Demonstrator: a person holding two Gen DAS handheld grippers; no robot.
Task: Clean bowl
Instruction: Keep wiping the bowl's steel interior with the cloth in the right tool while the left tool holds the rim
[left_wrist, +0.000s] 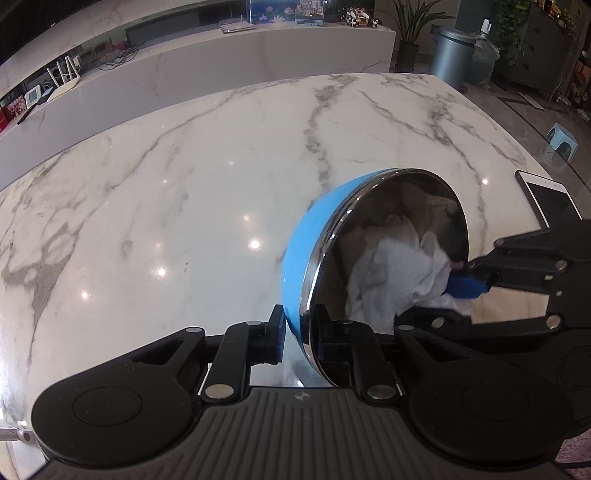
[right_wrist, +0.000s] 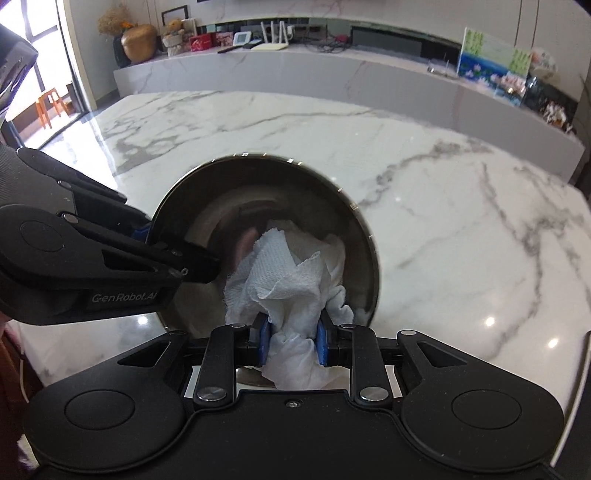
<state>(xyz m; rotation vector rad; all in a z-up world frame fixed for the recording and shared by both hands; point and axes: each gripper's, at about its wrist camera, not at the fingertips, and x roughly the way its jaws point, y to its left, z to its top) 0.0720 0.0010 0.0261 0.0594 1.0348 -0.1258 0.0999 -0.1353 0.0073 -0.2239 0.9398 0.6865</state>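
Right tongs clamping paper towel inside tilted bowl, left tongs pinching rim

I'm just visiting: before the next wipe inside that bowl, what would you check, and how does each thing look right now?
1. Left gripper clamped on the rim of the bowl: ok.
2. Right gripper pinching the paper towel: ok.
3. Towel inside the bowl, touching the steel: ok.
4. Bowl tipped on its side, opening toward the right gripper: ok.
5. Phone lying near the bowl on the marble table: not ok, close by.
6. Bowl already clean: cannot tell.
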